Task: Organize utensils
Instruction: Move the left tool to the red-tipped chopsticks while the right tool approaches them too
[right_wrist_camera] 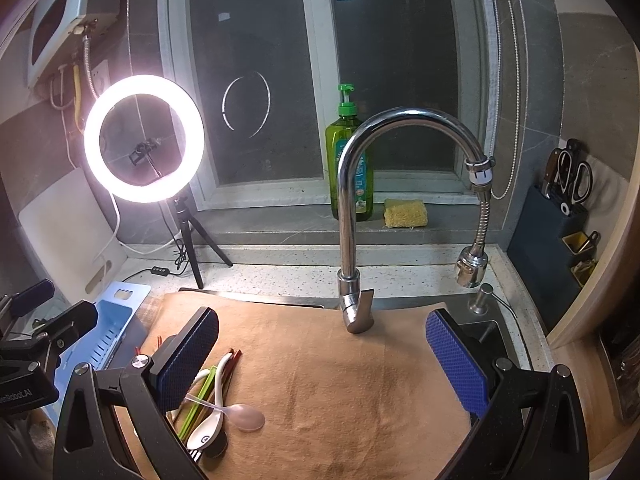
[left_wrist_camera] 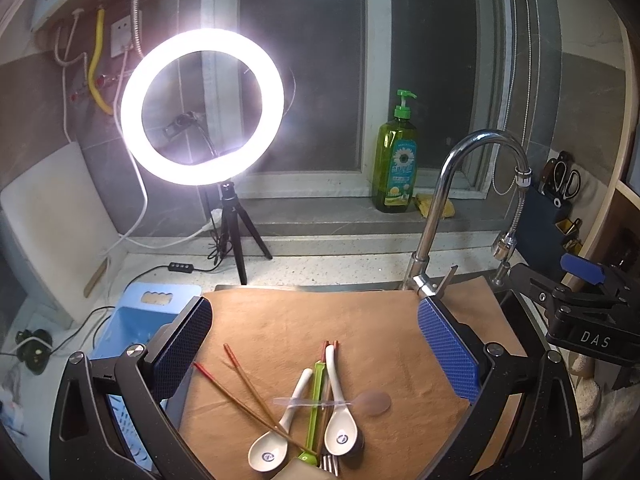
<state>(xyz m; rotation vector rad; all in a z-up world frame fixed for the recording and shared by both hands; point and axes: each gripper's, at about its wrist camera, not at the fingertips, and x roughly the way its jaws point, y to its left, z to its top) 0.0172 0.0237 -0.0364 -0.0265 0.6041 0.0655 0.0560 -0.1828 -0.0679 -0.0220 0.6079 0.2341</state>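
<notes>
A heap of utensils lies on a tan cloth (left_wrist_camera: 400, 344): two white ceramic spoons (left_wrist_camera: 340, 420), a clear plastic spoon (left_wrist_camera: 372, 402), reddish-brown chopsticks (left_wrist_camera: 244, 388), a green utensil (left_wrist_camera: 316, 404) and a fork (left_wrist_camera: 329, 465). My left gripper (left_wrist_camera: 316, 344) is open and empty above the heap. In the right wrist view the heap (right_wrist_camera: 216, 404) lies at lower left, partly hidden by the left finger. My right gripper (right_wrist_camera: 324, 356) is open and empty over bare cloth (right_wrist_camera: 340, 400), to the right of the heap. It also shows in the left wrist view (left_wrist_camera: 580, 300).
A blue slotted basket (left_wrist_camera: 132, 324) stands left of the cloth. A chrome faucet (right_wrist_camera: 352, 208) rises behind the cloth, with a hose sprayer (right_wrist_camera: 472, 264). A lit ring light on a tripod (left_wrist_camera: 204, 108), a green soap bottle (left_wrist_camera: 394, 160), a sponge (right_wrist_camera: 405, 213) and a knife block (right_wrist_camera: 560, 216) stand behind.
</notes>
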